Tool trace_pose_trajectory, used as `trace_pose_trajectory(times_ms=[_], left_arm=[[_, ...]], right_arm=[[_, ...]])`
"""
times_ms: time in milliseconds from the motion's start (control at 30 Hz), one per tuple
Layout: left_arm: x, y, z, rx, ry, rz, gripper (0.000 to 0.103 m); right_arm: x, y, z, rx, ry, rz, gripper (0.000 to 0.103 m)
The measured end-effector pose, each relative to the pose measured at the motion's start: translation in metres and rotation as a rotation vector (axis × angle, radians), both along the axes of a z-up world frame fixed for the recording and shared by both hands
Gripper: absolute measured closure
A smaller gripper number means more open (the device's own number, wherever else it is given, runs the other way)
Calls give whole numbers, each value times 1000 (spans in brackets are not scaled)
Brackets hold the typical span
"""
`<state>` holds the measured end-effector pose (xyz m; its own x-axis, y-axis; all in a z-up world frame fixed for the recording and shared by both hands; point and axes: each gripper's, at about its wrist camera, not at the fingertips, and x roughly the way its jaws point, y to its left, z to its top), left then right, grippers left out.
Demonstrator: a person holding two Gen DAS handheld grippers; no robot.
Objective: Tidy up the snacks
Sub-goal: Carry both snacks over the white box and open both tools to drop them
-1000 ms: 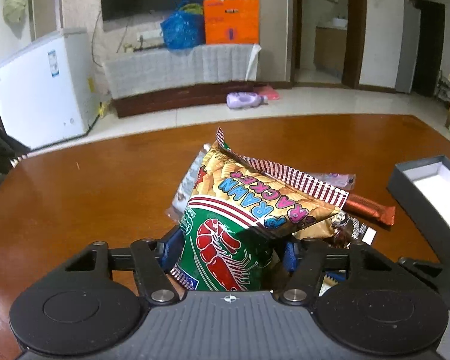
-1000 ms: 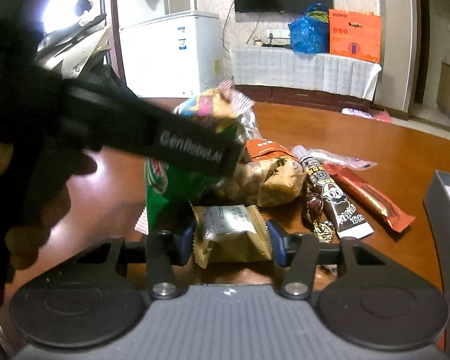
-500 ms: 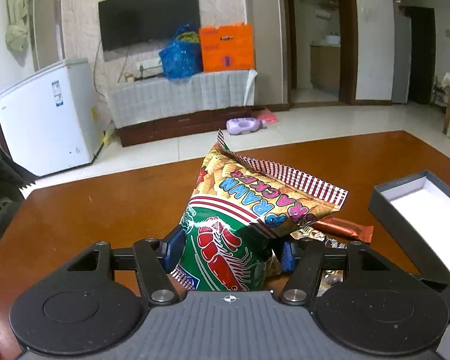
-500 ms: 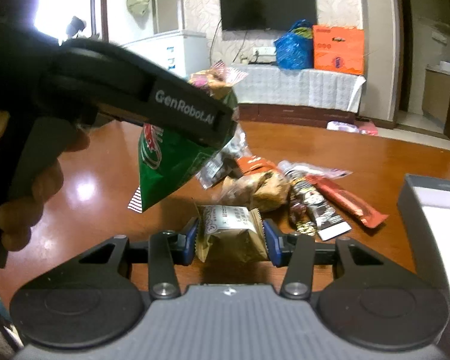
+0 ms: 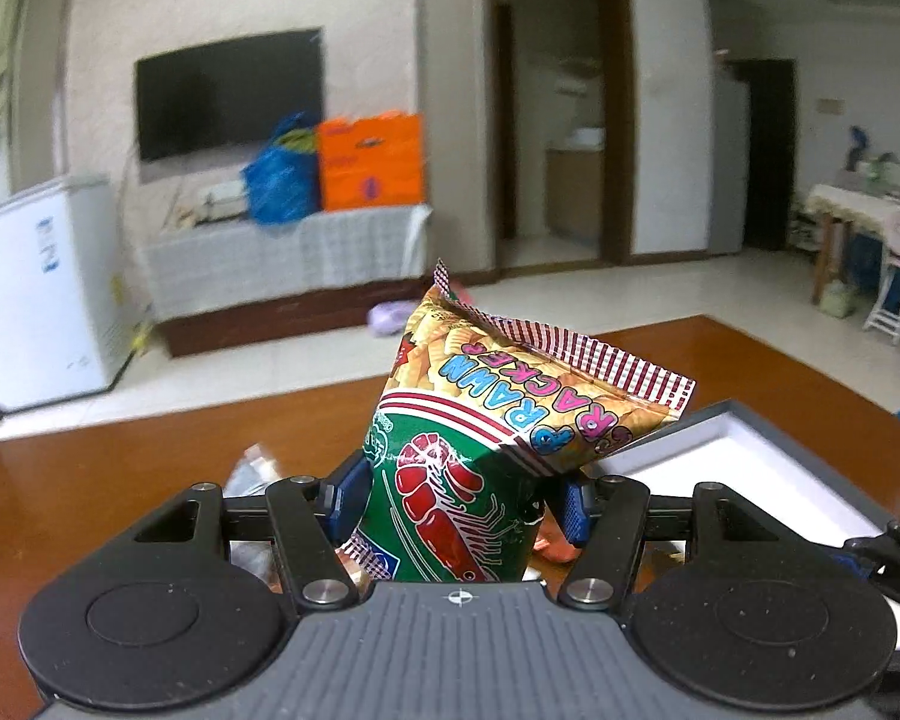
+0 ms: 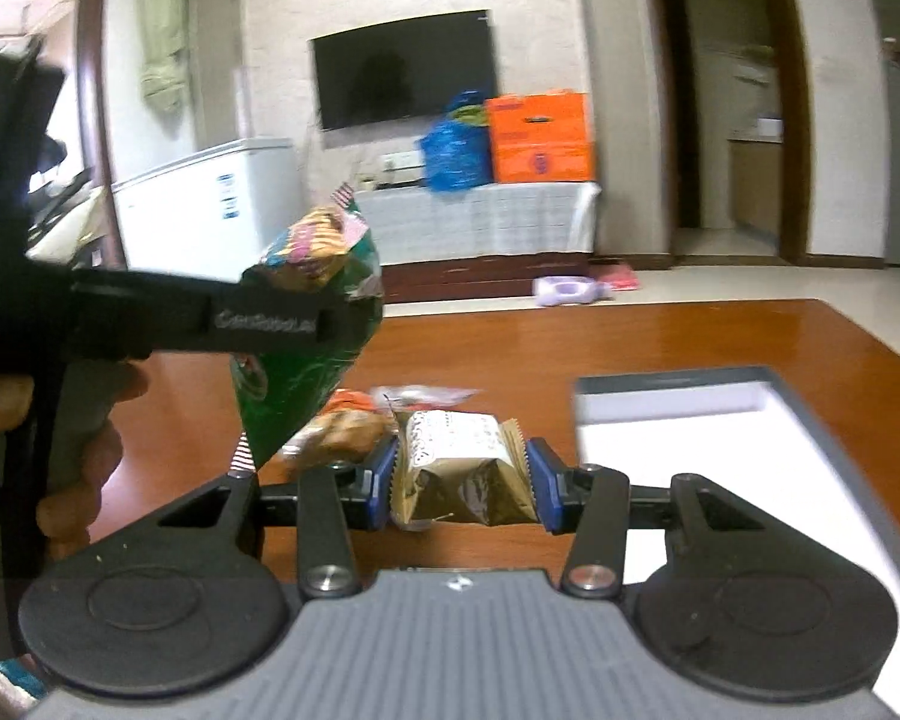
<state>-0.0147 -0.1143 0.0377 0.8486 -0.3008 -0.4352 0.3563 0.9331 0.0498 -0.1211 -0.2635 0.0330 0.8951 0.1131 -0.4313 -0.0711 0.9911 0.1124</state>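
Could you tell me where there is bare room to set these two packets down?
The white floor of the open box looks bare. The wooden table beyond it is bare too. Crowded: the loose snacks left of the box.

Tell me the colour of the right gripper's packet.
Olive-gold with a white printed label; clearest in the right wrist view.

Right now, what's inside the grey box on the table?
The grey box shows only a bare white bottom. In the left view the prawn cracker bag covers its near corner, so that part is hidden.
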Motion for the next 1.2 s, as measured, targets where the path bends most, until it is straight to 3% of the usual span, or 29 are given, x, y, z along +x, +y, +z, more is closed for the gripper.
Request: trace_pose_trajectory(times_ms=[233,367,667,933,1067,1200], left_arm=[[-13,-51,-14,-47,-41,-88,43],[-24,-88,-22,40,-113,-157,42],[-11,-146,-27,111,-59,-208,42],[3,-169,-28,167,-25,-224,42],[9,-182,-32,226,-35,-240,42],[18,-188,-35,226,2,-259,42]], right_arm=[[-27,-61,10,-16,5,-130,57],[-35,-93,7,5,31,-206,57],[-28,-146,-10,85,30,-334,57],[8,-150,-38,128,118,-341,57],[19,-151,-44,119,121,-360,57],[20,-149,-50,117,126,-378,57]])
